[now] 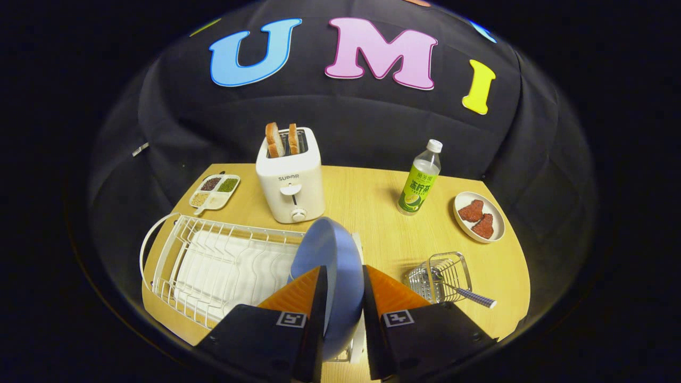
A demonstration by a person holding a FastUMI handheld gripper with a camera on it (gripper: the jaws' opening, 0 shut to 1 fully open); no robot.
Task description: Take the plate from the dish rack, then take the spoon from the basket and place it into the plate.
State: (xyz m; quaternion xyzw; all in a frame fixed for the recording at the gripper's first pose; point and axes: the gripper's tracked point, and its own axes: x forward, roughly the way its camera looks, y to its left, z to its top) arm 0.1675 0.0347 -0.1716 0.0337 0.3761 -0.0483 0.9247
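Plate (330, 255) upright between tool (343, 276) fingers, over dish rack (213, 260)

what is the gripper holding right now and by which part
The gripper is shut on the blue plate, pinching its near rim between both fingers, with the plate standing on edge over the dish rack.

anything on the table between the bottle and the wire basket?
No. In the gripper view it's bare wood between the bottle and the basket. The hand-held gripper straddles the blue plate at the dish rack.
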